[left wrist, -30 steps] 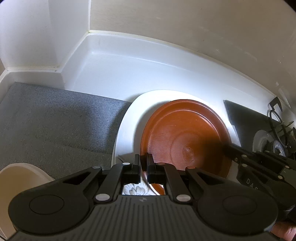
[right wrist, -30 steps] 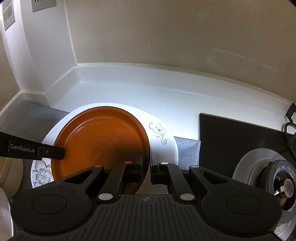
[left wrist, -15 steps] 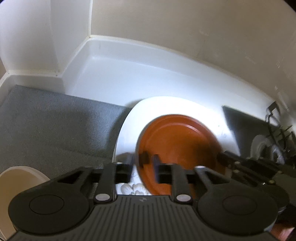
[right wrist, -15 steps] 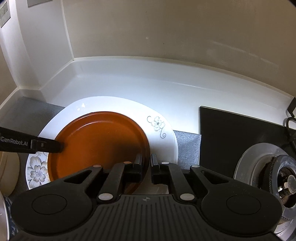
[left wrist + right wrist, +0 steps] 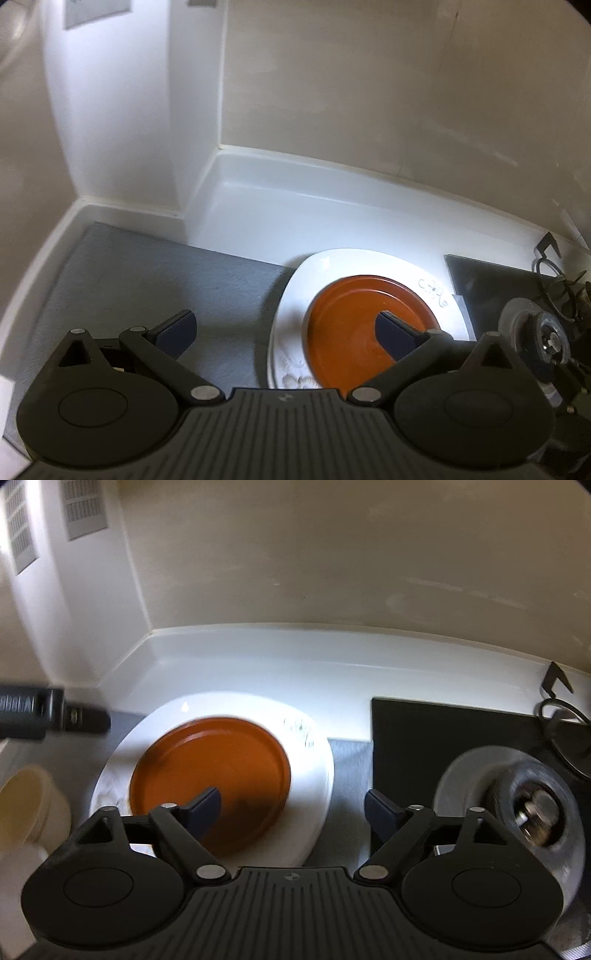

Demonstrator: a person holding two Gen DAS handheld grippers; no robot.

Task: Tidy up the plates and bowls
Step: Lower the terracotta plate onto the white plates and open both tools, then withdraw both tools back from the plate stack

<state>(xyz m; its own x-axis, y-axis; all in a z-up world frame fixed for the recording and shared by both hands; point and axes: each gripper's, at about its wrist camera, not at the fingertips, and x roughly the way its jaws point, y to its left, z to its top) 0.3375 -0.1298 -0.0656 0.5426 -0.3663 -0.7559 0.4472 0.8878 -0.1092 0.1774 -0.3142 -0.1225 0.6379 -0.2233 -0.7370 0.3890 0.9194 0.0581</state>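
An orange-brown plate (image 5: 354, 332) (image 5: 210, 771) lies flat on a larger white plate with flower prints (image 5: 332, 266) (image 5: 314, 775), on the counter. My left gripper (image 5: 284, 332) is open and empty, raised above and left of the plates. My right gripper (image 5: 293, 808) is open and empty, above the plates' right edge. The left gripper also shows at the left of the right wrist view (image 5: 55, 716). A cream bowl (image 5: 26, 805) stands left of the plates.
A grey mat (image 5: 147, 280) covers the counter on the left. A black hob (image 5: 424, 734) with a gas burner (image 5: 528, 808) and pan support lies to the right. White walls and a raised white rim close the back and left corner.
Both grippers have opened and let go of the orange plate, which now rests on the white plate. Both have lifted up and back.
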